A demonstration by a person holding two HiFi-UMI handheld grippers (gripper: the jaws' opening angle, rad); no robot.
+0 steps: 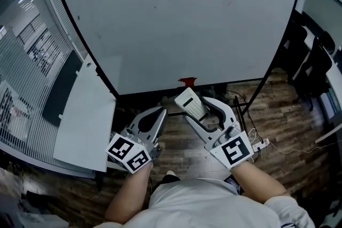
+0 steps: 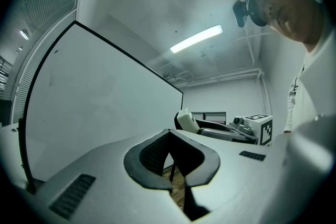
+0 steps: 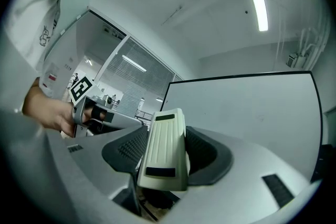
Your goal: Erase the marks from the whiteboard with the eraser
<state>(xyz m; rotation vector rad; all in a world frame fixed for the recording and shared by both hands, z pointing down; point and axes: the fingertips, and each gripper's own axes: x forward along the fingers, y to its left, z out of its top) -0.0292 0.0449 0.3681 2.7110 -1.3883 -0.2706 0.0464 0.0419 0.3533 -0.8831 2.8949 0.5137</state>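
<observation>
Currently right claw grips eraser, long axis aimed up at whiteboard lower edge; left claw clenched, empty.

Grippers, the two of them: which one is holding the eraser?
The right gripper: its fingers clamp the white eraser, while the left gripper is shut on nothing.

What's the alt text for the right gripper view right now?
The right gripper is shut on a cream eraser, held lengthwise between its jaws. Behind it at right stands the black-framed whiteboard; at left a hand holds the left gripper.
</observation>
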